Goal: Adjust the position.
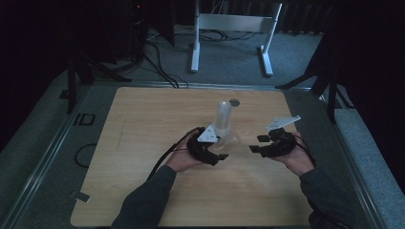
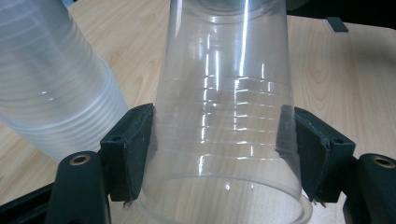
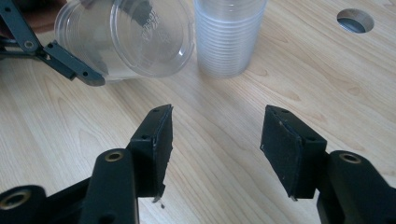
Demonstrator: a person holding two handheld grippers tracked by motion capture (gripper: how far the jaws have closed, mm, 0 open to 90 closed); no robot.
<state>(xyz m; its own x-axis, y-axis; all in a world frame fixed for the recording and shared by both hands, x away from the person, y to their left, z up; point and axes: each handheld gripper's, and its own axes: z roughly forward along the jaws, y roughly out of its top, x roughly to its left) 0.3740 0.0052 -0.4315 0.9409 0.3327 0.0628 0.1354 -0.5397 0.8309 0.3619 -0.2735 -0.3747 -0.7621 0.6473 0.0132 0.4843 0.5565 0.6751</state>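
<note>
left gripper (image 2: 219,154) pinches a thin clear cup (image 2: 224,116) on its ribbed wall near the rim, lying sideways at seven o'clock from the stack (image 1: 223,117); light, crushable, slick; right gripper (image 3: 215,140) stands empty, jaws apart

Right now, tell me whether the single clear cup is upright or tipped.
Tipped: the clear cup lies sideways in the left hand-held gripper, its base facing the right gripper view.

Dim room. Grey carpet floor (image 1: 224,57); white desk frame (image 1: 234,28) at upper centre; black cables (image 1: 160,62) at upper left; light wooden table (image 1: 143,124) at centre frame.
</note>
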